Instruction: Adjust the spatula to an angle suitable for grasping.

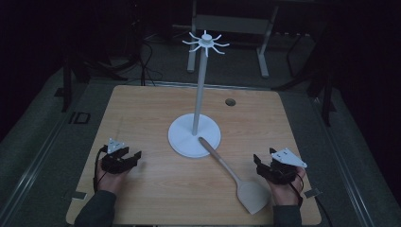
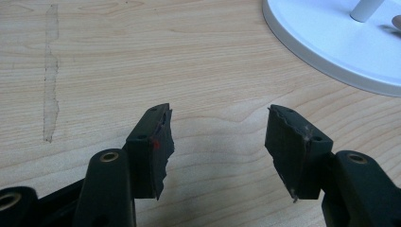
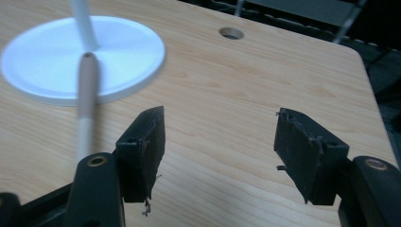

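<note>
The pale wooden spatula [image 1: 236, 177] is lying flat on the light wooden desk [image 1: 142, 113], its handle tip resting on the round base of the white hook-topped stand [image 1: 194, 135], its broad blade lying near the desk's front edge, just beside the right gripper [image 1: 261, 166]. That gripper is sitting with its jaws standing wide apart, nothing between them (bare desk in the gap). Over on the other side, the left gripper [image 1: 135, 157] is resting well apart from the spatula, its jaws gaping wide too, holding and touching nothing.
</note>
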Demonstrator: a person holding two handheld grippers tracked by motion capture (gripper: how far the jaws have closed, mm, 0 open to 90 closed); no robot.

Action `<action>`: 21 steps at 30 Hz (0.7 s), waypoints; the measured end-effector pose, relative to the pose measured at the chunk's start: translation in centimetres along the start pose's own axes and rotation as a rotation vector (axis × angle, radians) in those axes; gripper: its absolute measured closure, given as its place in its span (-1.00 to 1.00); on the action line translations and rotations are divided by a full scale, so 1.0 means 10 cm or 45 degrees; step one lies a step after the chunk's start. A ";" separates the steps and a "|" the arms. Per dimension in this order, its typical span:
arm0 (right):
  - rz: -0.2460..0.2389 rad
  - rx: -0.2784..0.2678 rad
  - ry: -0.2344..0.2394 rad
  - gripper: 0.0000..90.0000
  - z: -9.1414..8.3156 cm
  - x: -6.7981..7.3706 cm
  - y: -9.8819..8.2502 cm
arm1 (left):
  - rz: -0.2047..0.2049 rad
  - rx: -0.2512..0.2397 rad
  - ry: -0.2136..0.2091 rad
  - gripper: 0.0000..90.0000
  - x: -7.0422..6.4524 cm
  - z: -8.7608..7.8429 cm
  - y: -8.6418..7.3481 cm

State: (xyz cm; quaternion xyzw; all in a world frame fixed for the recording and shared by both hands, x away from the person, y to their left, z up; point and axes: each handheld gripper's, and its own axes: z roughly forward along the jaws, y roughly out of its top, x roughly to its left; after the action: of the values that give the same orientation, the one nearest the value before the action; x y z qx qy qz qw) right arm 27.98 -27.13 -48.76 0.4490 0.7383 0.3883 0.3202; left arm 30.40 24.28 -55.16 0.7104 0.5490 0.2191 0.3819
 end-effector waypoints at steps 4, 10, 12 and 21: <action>-0.030 0.003 0.025 -0.07 -0.06 0.06 0.11 | -0.001 0.001 0.000 -0.07 0.00 0.00 0.00; -0.025 -0.024 0.096 0.00 -0.15 0.10 0.26 | -0.001 0.004 0.002 -0.07 0.00 0.00 0.00; -0.037 -0.024 0.094 0.00 -0.16 0.12 0.29 | 0.000 0.005 0.002 -0.07 0.00 0.00 0.00; -0.087 0.030 0.102 0.13 -0.12 0.22 0.45 | -0.004 0.000 0.002 -0.06 0.00 0.00 0.00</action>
State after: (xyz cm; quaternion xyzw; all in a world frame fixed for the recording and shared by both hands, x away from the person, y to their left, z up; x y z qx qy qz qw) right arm 27.97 -24.12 -44.61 0.4114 0.7698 0.3861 0.2984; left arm 30.39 24.33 -55.17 0.7093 0.5505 0.2191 0.3818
